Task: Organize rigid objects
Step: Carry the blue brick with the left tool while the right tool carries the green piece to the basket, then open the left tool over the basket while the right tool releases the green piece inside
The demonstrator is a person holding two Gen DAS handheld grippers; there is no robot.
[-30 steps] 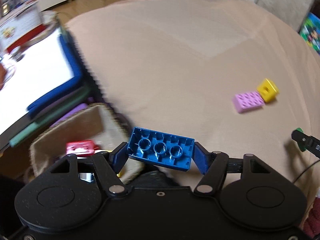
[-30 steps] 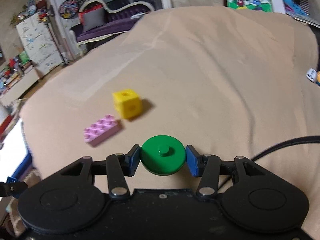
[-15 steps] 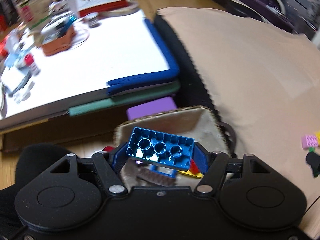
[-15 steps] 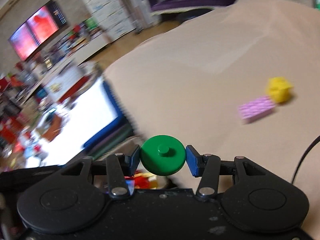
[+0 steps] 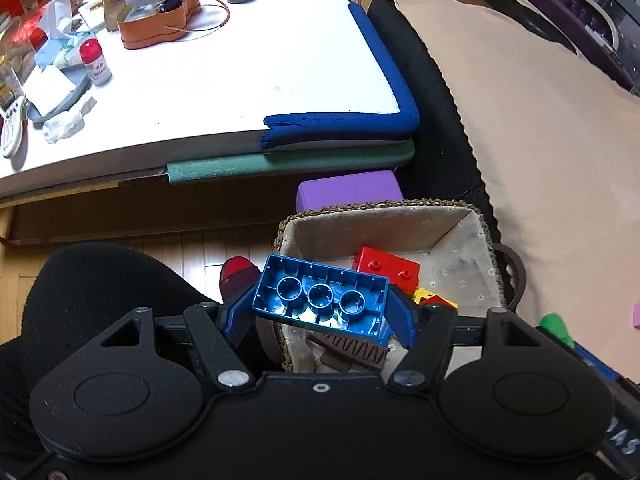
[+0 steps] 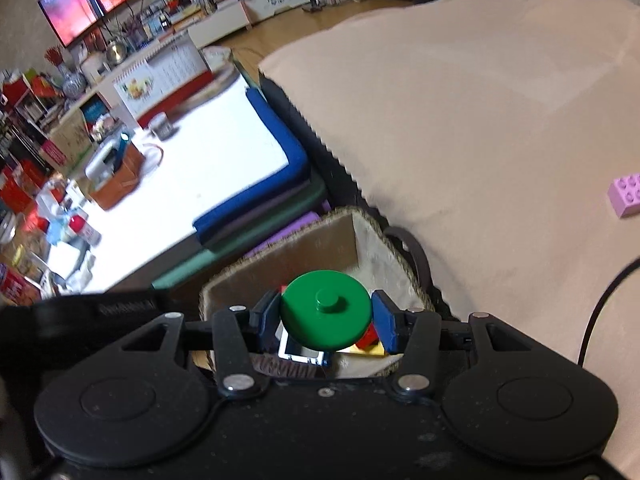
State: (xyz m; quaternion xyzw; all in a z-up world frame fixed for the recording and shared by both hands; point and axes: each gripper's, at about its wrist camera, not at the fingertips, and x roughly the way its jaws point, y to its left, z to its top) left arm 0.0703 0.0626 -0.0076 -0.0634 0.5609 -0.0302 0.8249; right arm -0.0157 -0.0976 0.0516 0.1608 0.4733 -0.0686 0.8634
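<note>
Blue brick, held hollow side toward the camera, sits clamped by its short ends in the left gripper, poised just above the near edge of the woven basket. It looks like hard, light plastic, so it should neither flex nor crush; the smooth ends could slip, and a grip across the short ends, as here, seems the sound one. The right gripper is pinched on a green disc by its rim, studded face up, also over the basket. The disc is thin, rigid and round, so two pads meet it only at narrow spots and it may pivot; I judge it light enough that this matters little.

Beyond the fingers, the fabric-lined basket holds a red brick, a yellow piece and a brown ridged part. A pink brick lies well apart on the beige cloth, cut by the frame edge.

Much of the basket floor is hidden behind both held pieces and the gripper bodies, so its fill cannot be counted. A white-framed item under the disc is too covered to name. The right view is blurred toward the white table, whose clutter is hard to make out there.
</note>
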